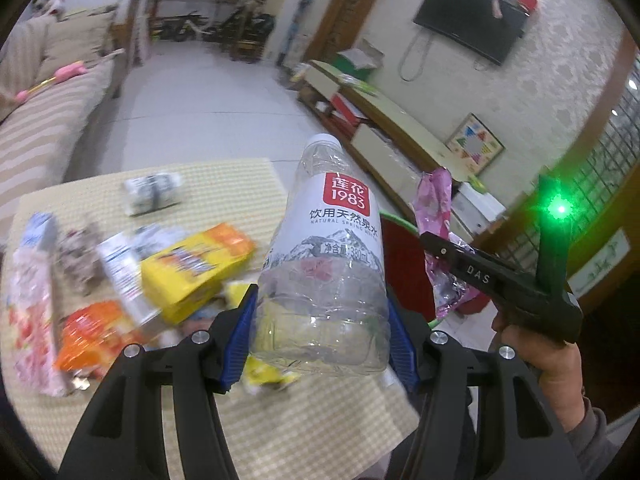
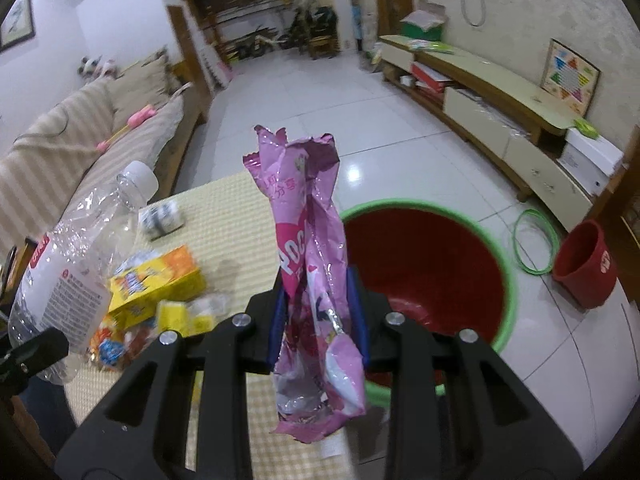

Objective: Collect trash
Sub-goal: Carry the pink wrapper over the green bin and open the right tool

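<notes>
Left gripper clamps an empty clear plastic bottle between its blue pads, white cap pointing away from the camera; label reads "1983" on a red square, "NATURAL SPRING" beneath Chinese characters, and "380mL" (lower text too small to read). Right gripper is closed on a crumpled pink snack wrapper that stands up between the jaws — white letters "POC" legible, the rest folded away. Landmark: the table with the checked yellow cloth. Both held items hang above its near right part. Just off the table's right edge, on the floor, sits a large red basin with a green rim, mouth open and facing up; beyond it, farther right of the table, a small red bucket and a loose green hoop. On the table's left half lie a yellow-orange box, an orange packet and other wrappers — print blurred, unreadable. The other gripper's body in the left view bears "DAS". Past the table's far edge the white tiled floor runs open between a striped sofa and a low cabinet.
</notes>
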Tool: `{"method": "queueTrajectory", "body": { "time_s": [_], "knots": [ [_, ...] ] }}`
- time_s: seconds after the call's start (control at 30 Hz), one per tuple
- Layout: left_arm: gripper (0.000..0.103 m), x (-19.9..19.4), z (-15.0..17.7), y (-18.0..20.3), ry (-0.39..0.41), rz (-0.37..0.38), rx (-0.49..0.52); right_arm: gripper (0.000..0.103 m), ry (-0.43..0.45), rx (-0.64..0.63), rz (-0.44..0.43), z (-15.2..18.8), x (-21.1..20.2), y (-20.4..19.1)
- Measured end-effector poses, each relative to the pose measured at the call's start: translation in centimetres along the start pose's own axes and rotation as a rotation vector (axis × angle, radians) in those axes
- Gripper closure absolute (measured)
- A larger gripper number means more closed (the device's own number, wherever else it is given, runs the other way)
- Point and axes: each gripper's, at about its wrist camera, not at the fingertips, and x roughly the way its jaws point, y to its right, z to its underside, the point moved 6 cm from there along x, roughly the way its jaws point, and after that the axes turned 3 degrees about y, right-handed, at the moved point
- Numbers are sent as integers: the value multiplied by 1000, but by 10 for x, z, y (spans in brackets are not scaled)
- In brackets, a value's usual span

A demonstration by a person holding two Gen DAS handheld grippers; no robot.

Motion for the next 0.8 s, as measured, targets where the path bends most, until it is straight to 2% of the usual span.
{"method": "queueTrajectory", "body": {
  "time_s": [0.17,0.37,0.57,0.8],
  "knots": [
    [47,38,-11,37,-39,60,31,75,14,72,33,-12,5,45],
    [47,80,-17,67,-94,105,61,75,-9,138,50,-12,20,80],
    [47,114,-19,89,-139,111,89,75,-33,180,54,-4,31,98],
    [47,133,-19,96,-169,99,102,74,-42,186,55,-1,34,109]
  ]
}}
